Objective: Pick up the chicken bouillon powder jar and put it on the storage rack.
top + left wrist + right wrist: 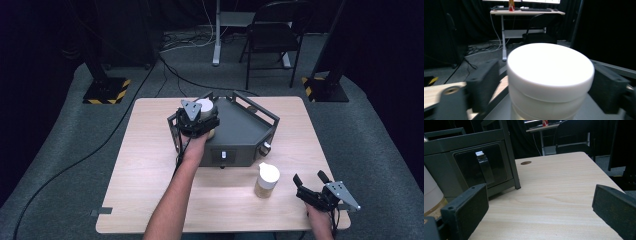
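- Table [150, 150]: light wood, with a dark grey metal box [240, 132] standing on its far half; the box has raised rails along its top and a small white switch [223, 155] on its front face.
- Left gripper [200, 120]: held over the box's left top corner. In the left gripper view its jaws stand on either side of a white-lidded jar [550, 80], close against the lid; whether they press it I cannot tell.
- Second jar [267, 180]: white lid, tan contents, upright on the table in front of the box and just left of the right gripper [310, 185].
- Right gripper: low near the table's front right corner, jaws spread wide with bare wood between them, pointing toward the box's front.
- Folding chair [272, 35]: on the carpet beyond the table.
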`<state>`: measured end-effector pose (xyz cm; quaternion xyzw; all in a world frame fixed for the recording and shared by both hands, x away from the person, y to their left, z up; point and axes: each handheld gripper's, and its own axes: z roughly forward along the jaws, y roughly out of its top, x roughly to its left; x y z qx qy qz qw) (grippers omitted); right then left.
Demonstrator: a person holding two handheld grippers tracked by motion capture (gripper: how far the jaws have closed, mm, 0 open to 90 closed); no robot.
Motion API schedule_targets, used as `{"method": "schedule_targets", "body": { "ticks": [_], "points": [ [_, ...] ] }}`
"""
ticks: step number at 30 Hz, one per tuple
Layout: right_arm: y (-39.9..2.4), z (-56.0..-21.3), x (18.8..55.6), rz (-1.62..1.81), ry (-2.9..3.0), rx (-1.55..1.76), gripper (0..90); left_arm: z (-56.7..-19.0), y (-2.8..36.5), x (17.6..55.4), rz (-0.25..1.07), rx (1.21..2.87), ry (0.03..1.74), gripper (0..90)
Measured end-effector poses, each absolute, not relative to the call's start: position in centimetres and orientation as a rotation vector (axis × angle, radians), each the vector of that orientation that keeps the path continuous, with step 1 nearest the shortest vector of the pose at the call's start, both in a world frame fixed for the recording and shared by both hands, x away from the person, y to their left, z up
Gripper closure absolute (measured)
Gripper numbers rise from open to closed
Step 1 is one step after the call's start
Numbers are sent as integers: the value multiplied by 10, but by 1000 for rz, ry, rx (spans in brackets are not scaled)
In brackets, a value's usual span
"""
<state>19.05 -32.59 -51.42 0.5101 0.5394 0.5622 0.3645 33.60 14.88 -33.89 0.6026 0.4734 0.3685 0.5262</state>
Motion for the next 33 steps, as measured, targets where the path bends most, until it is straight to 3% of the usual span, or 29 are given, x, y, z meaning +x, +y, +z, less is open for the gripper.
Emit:
{"method": "schedule_targets", "body": {
  "ticks": [7, 33],
  "points": [
    [-326, -514, 190, 1445, 1388, 1312, 0, -337, 152, 329, 873, 1434, 1124, 6],
    [-325, -513, 191, 1438, 1396, 1307, 0, -345, 173, 283, 811, 1490, 1100, 9]
  ]
}}
